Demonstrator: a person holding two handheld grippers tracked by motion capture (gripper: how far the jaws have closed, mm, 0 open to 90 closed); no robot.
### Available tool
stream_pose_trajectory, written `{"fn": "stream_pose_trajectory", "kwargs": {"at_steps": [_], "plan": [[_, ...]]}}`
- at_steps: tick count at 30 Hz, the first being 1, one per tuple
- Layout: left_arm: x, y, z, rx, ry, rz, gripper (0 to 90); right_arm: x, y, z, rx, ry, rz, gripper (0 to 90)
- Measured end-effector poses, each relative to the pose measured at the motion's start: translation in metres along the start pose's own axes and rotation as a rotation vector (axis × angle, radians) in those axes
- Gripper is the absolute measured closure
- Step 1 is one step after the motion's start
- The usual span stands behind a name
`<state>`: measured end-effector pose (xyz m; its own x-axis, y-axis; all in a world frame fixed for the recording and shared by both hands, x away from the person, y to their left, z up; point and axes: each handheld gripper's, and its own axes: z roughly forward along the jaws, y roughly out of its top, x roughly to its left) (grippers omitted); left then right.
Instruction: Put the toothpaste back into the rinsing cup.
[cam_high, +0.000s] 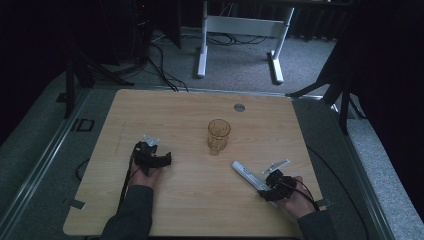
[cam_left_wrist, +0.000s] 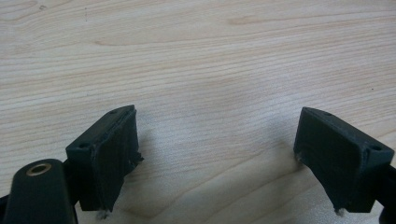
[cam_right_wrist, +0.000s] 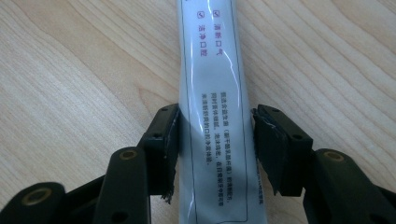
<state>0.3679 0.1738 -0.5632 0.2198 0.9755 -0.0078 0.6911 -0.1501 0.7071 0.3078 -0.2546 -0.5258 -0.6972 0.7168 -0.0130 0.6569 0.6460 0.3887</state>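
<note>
A white tube (cam_high: 247, 175) with printed text lies flat on the wooden table (cam_high: 175, 115), right of centre and near the front. My right gripper (cam_high: 263, 185) holds its near end. In the right gripper view both black jaws press against the sides of the tube (cam_right_wrist: 212, 70), and the gripper (cam_right_wrist: 215, 137) is shut on it. A clear amber glass cup (cam_high: 218, 135) stands upright at the table's middle. My left gripper (cam_high: 149, 143) rests at the left, apart from the cup. In the left gripper view it (cam_left_wrist: 217, 140) is open wide over bare wood.
A small grey round grommet (cam_high: 239, 107) sits in the tabletop near the far edge. Beyond the table stand the white legs of a desk (cam_high: 202, 55) and black cables (cam_high: 160, 65) on the carpet. Dark stand legs (cam_high: 345, 100) flank the table's far corners.
</note>
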Motion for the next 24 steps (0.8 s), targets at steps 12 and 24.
{"fn": "stream_pose_trajectory", "kwargs": {"at_steps": [12,24], "plan": [[0.0000,0.0000,0.0000,0.000,0.000,0.000,14.1,-0.0017,0.0065,0.0002,0.051,0.010,-0.013,51.3],[0.0000,0.0000,0.0000,0.000,0.000,0.000,14.1,-0.0013,0.0089,0.0005,0.066,0.008,-0.027,52.5]]}}
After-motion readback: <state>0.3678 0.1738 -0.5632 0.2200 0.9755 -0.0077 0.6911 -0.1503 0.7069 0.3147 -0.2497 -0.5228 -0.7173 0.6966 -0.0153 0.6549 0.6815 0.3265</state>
